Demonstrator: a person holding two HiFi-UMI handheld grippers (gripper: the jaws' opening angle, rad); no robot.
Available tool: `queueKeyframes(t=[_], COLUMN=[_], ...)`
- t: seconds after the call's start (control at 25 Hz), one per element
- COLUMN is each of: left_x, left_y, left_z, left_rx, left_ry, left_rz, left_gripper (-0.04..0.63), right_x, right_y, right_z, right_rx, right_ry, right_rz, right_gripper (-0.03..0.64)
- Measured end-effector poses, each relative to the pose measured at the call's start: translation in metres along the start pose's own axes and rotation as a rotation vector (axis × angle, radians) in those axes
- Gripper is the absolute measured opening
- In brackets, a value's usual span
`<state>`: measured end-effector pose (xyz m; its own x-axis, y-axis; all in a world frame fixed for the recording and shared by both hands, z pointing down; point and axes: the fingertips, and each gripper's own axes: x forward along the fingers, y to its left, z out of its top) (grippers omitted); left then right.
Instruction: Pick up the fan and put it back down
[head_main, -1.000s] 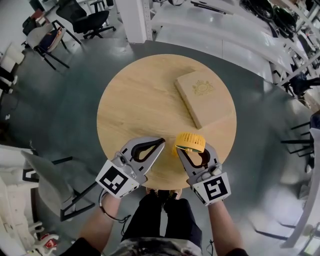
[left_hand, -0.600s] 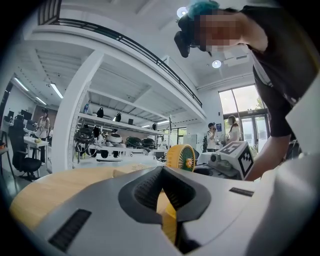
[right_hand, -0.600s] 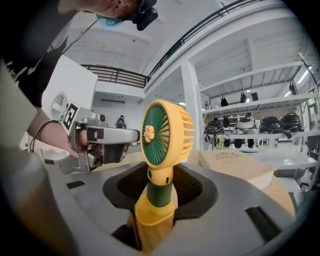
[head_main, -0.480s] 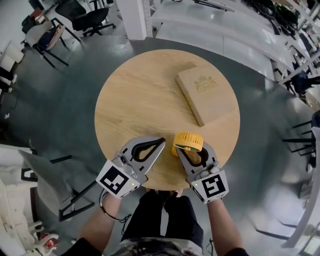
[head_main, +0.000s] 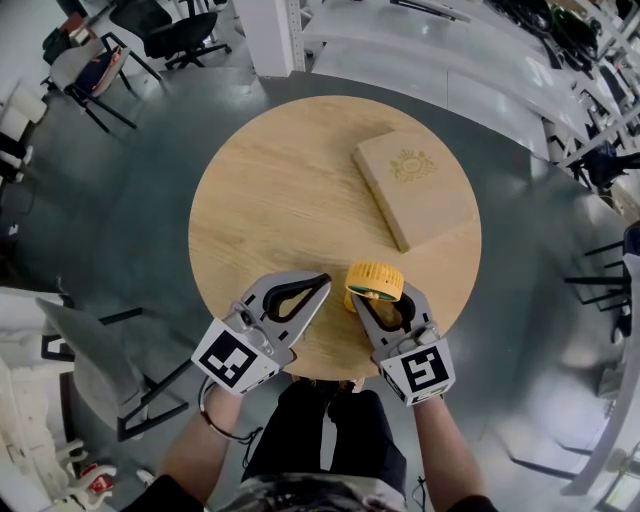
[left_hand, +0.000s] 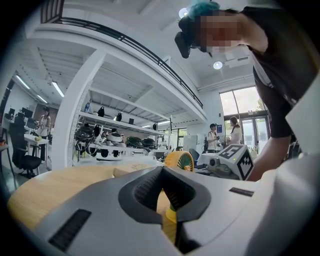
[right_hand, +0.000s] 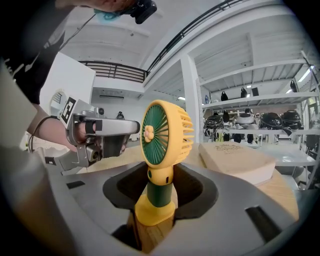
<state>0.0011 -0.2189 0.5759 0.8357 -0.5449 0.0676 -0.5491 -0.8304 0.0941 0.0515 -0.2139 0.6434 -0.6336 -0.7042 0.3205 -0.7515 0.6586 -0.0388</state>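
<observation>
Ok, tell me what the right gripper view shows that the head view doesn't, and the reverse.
Only the right gripper view: the fan's green grille face, its green stem gripped between the right gripper's jaws, and shelves behind. Only the head view: the whole round table, the grey floor and the chairs. Both: the fan, the wooden box and the left gripper.

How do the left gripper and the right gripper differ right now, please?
The left gripper has its jaws closed together on nothing; the right gripper clamps the fan by its green stem. The left gripper slants inward toward the fan; the right gripper leans inward only slightly. Both are grey and sit over the near edge of the table.
</observation>
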Motion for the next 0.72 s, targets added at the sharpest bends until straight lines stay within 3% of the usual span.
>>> queueKeyframes(t=[0.72], left_x=[-0.001], left_y=[0.002], left_z=[0.012], left_rx=[-0.013], left_ry=[0.002], left_rz=[0.004], left_gripper=[0.016], right_x=[-0.003], right_y=[-0.003], right_z=[-0.002], right_rx=[0.024], right_ry=[0.004], right_rz=[-0.040], right_gripper=[0.161])
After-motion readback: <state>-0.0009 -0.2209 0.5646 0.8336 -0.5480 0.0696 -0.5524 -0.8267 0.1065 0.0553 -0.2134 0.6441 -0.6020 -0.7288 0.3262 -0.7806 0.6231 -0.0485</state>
